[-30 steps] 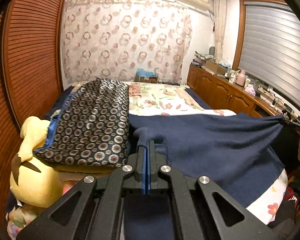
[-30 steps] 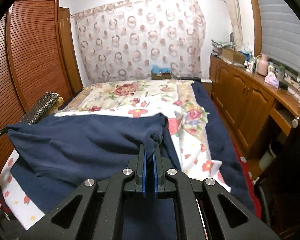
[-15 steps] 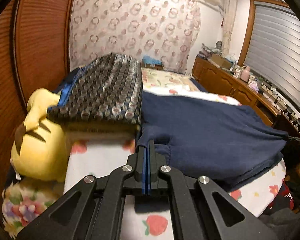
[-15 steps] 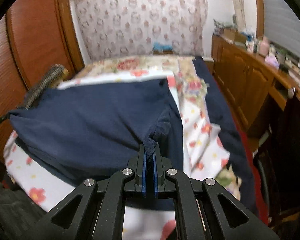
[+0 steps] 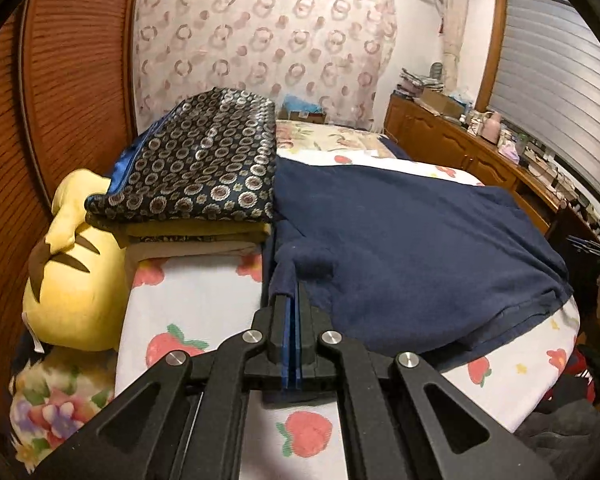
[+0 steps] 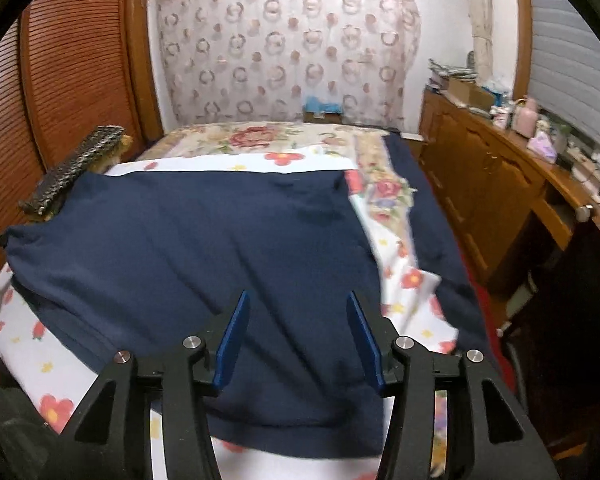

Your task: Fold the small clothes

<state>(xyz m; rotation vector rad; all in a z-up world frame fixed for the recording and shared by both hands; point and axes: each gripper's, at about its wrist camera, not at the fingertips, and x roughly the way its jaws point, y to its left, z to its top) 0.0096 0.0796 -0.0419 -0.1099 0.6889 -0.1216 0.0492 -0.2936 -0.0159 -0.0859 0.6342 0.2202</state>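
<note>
Left wrist: left gripper point(image 5: 291, 300) fingers pinching soft navy garment point(image 5: 400, 240); right gripper point(image 6: 296, 320) fingers spread above it

1. Garment point(image 6: 204, 248): plain navy blue.
2. Sheet point(image 5: 196, 300): white with red strawberries.
3. Folded cloth point(image 5: 204, 164) atop the stack: dark navy with silver-grey ring medallions, bright blue edge.
4. Plush toy point(image 5: 68, 280): yellow with brown marks.
5. Curtain point(image 6: 284, 44): pale with pinkish rings.
6. Gripper pads point(image 6: 232, 340): blue.
</note>
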